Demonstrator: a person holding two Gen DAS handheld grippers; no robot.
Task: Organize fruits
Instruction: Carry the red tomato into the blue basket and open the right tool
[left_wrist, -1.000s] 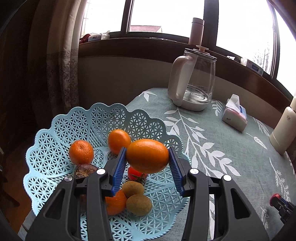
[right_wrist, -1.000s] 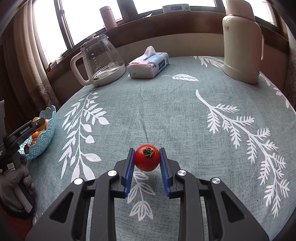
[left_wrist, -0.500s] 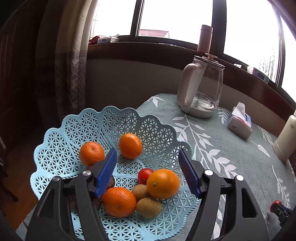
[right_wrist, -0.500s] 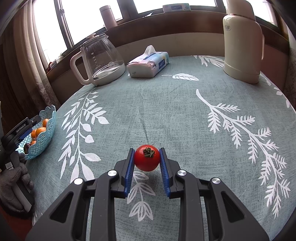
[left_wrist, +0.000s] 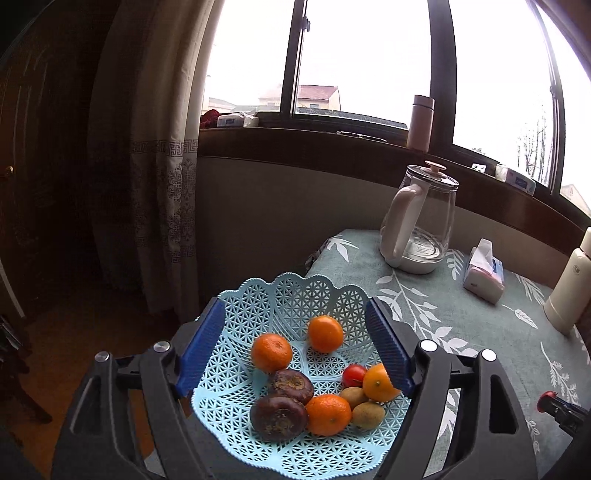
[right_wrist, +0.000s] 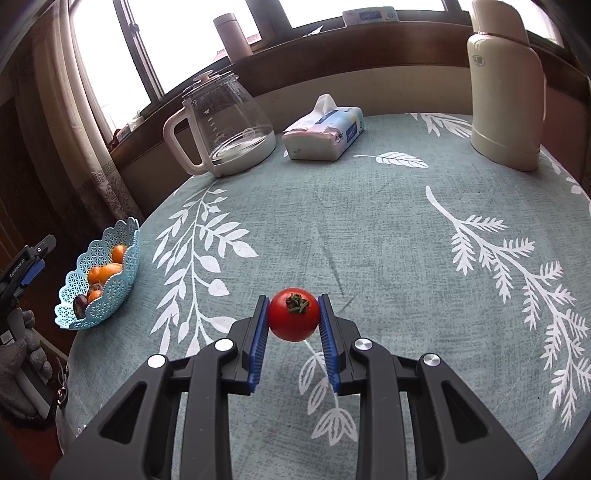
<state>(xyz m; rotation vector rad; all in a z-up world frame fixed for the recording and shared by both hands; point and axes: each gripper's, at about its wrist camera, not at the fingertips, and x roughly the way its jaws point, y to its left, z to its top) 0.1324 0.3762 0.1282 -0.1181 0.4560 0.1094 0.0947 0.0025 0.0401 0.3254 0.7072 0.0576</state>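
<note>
While right hand-held gripper clamps tomato, left hand-held gripper gapes above basket; kettle beyond.

From my right wrist view, the basket sits at the table's left edge with oranges in it; the kettle, tissue pack and thermos line the far side, left to right.

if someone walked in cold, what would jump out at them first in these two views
The red tomato pinched between the right gripper's blue fingers, above the leaf-patterned tablecloth. Next, the pale blue lattice basket at the table's edge, holding oranges, kiwis, a small tomato and two dark fruits, with the left gripper spread wide open over it. At the back stands a glass kettle.
</note>
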